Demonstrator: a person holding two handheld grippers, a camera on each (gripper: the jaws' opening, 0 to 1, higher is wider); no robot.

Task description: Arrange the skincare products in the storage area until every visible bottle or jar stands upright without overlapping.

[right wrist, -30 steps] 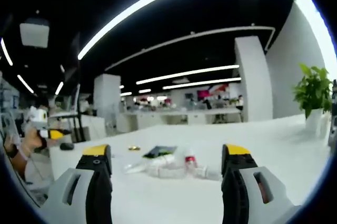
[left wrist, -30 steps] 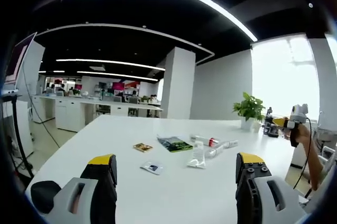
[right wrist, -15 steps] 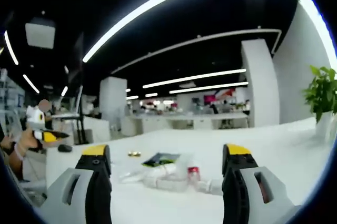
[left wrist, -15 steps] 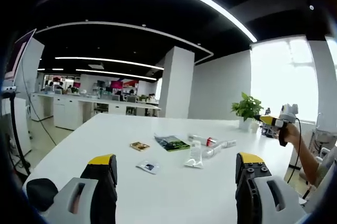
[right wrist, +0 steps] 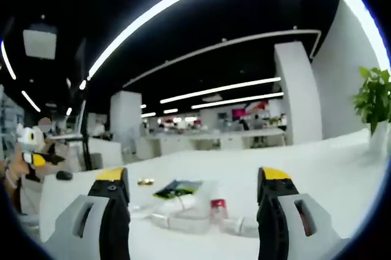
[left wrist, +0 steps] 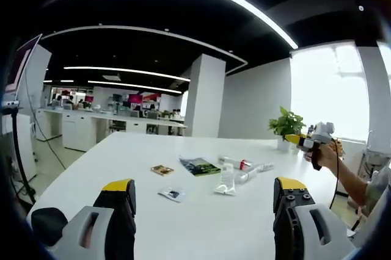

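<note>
Left gripper view: left gripper (left wrist: 204, 202) gapes wide, holding nothing | sachet (left wrist: 170, 194) lies nearest on white table (left wrist: 122, 162) | tubes (left wrist: 241, 169) lie flat mid-table beside green leaflet (left wrist: 200, 166) | right gripper (right wrist: 192, 196) also spread, unladen | potted plant (left wrist: 286, 127) at far edge.

The left gripper view looks level across the white table (left wrist: 201, 223) from one end, with the green leaflet (left wrist: 201, 166) well ahead and a potted plant (left wrist: 287, 127) beyond it to the right. The right gripper view faces the same leaflet (right wrist: 177, 188) from another side, low and nearer. Both views share the leaflet and the tubes beside it.
</note>
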